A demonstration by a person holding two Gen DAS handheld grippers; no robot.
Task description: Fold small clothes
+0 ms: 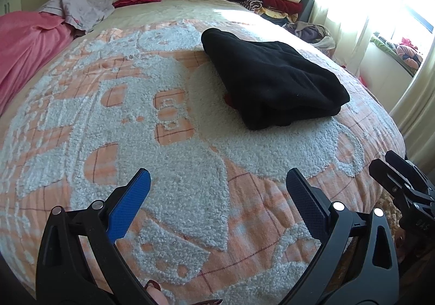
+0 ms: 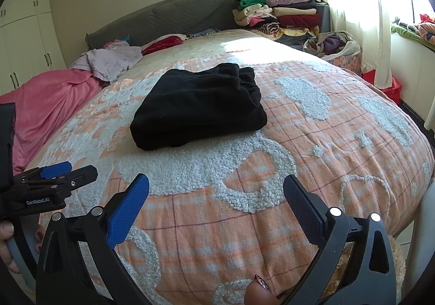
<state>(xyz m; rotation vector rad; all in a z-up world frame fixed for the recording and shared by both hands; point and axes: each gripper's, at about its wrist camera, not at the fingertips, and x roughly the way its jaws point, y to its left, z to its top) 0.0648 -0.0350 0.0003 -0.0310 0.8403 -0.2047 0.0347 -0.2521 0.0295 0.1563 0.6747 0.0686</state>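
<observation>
the folded garment in the middle of the bed is plain black, with no print. the bedspread under it is peach-orange checked with thin dark red lines, patterned with fluffy pale grey-white shapes. far left lies a solid pink blanket and a pale lilac cloth, with a deep red pillow beside it. the headboard is dark grey and quilted. the far-right clothes pile mixes green, cream, pink, mauve, dark red and black. each gripper is black with blue textured pads.
</observation>
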